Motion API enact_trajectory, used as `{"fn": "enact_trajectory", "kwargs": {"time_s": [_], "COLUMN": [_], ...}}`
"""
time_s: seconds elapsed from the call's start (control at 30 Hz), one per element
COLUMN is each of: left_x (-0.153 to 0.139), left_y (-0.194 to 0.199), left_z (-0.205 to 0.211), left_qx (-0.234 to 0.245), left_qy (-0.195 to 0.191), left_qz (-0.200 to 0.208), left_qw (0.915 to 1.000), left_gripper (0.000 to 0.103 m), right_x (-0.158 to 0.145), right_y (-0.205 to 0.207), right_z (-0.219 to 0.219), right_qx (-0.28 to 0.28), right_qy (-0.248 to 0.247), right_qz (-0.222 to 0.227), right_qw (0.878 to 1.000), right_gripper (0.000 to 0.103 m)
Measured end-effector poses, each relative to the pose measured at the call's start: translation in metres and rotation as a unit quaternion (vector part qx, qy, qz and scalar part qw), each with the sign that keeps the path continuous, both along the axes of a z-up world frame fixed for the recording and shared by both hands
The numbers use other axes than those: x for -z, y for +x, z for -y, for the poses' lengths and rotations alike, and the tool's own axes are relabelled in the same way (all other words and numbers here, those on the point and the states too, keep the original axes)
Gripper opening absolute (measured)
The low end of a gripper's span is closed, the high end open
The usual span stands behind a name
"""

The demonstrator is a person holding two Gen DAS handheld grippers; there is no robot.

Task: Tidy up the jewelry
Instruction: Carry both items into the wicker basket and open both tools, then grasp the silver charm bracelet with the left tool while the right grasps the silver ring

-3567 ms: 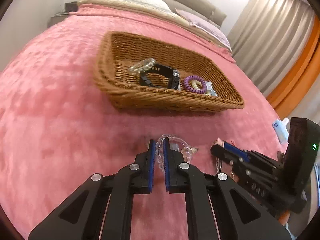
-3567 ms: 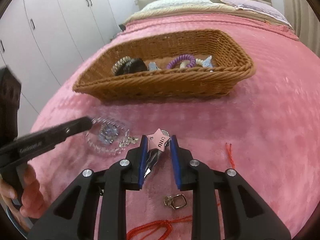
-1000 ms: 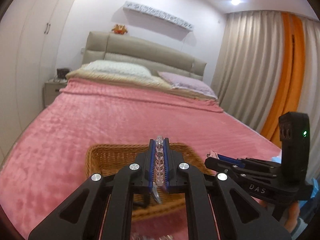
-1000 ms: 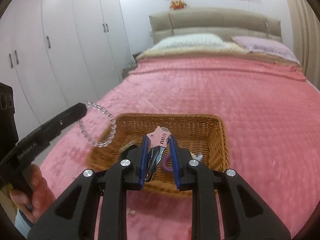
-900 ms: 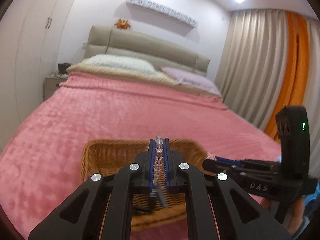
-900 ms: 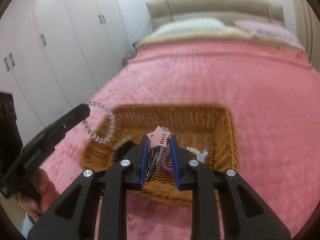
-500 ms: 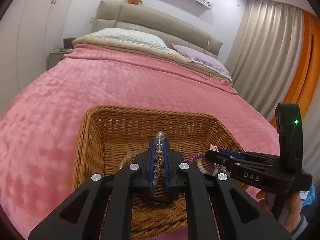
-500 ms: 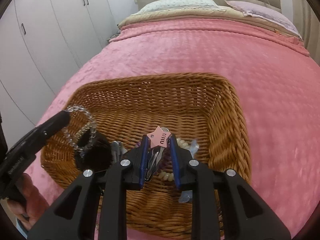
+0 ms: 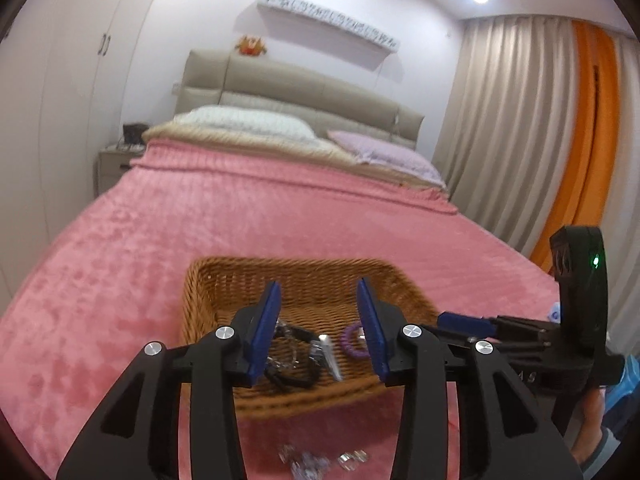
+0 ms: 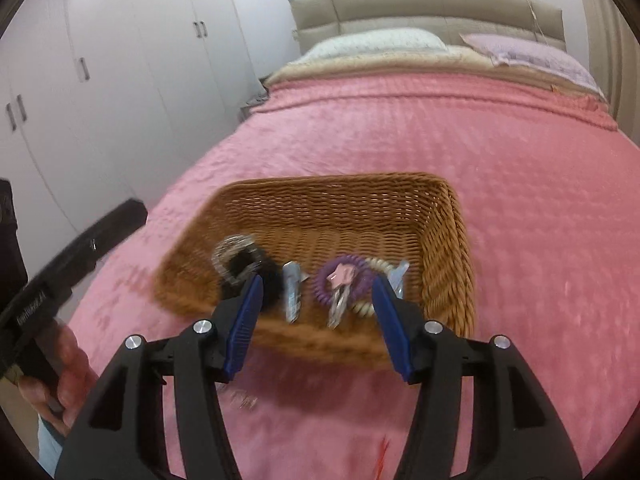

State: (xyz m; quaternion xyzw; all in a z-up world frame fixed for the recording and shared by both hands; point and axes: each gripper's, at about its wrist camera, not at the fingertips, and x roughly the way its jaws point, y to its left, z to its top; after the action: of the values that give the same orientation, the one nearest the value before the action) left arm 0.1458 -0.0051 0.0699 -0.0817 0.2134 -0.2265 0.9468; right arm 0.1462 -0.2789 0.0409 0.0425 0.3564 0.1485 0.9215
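My left claw [image 9: 318, 328] is opening above the rectangular woven wicker basket [image 10: 452, 216] on the pink bed blanket [image 10: 520, 168], nothing between its blue pads. In the basket lie a clear beaded bracelet [image 10: 234, 246] on a black band, a silver clip [image 10: 292, 292], and a pink star-topped key [image 10: 340, 284] over a purple coil hair tie [image 10: 360, 274]. My right claw [image 10: 318, 320] is opening too, empty.

The basket [image 10: 448, 216] sits on the bed [image 10: 520, 160], jewelry [image 10: 340, 280] inside.
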Motion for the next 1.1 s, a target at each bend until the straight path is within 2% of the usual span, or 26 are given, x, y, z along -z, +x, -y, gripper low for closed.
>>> {"fn": "enact_trajectory", "kwargs": {"time_s": [0.17,0.33,0.43,0.6,0.63,0.73,0.8,0.97,1.0,1.03,1.1], "left_x": [-0.006,0.016,0.037,0.075,0.083,0.100,0.105,0.114,0.116,0.117,0.117], "left_y": [-0.044,-0.065,-0.063,-0.042,-0.037,-0.026,-0.021,-0.015,-0.013,-0.012,-0.013], "left_z": [-0.012,-0.027,-0.030,-0.023,-0.022,-0.021,-0.018,-0.005,-0.001,0.001,0.002], "left_qx": [0.012,0.015,0.016,0.035,0.030,0.016,0.016,0.027,0.024,0.021,0.019], "left_qy": [-0.009,-0.001,0.006,0.012,0.015,0.024,0.028,0.054,0.066,0.076,0.081], "left_qz": [0.002,-0.038,-0.077,-0.149,-0.162,-0.193,-0.211,-0.223,-0.225,-0.228,-0.227], "left_qw": [0.9999,0.9992,0.9969,0.9881,0.9862,0.9807,0.9770,0.9730,0.9718,0.9705,0.9703], "left_gripper": [0.041,0.041,0.041,0.041,0.041,0.039,0.039,0.038,0.030,0.014,0.007], "right_x": [-0.009,0.001,0.013,0.041,0.048,0.063,0.070,0.075,0.075,0.076,0.075], "right_y": [-0.041,-0.067,-0.071,-0.065,-0.064,-0.057,-0.053,-0.049,-0.048,-0.047,-0.047], "right_z": [-0.014,-0.024,-0.029,-0.036,-0.037,-0.031,-0.029,-0.032,-0.034,-0.036,-0.039], "right_qx": [-0.015,-0.022,-0.022,-0.021,-0.023,-0.029,-0.025,-0.024,-0.024,-0.025,-0.024], "right_qy": [-0.007,-0.016,-0.018,-0.015,-0.008,0.020,0.030,0.026,0.020,0.016,0.008], "right_qz": [0.014,0.010,0.000,-0.025,-0.033,-0.054,-0.066,-0.070,-0.069,-0.068,-0.066], "right_qw": [1.000,1.000,1.000,0.999,0.999,0.998,0.997,0.997,0.997,0.997,0.997], "right_gripper": [0.053,0.053,0.052,0.041,0.038,0.037,0.037,0.037,0.037,0.037,0.037]}}
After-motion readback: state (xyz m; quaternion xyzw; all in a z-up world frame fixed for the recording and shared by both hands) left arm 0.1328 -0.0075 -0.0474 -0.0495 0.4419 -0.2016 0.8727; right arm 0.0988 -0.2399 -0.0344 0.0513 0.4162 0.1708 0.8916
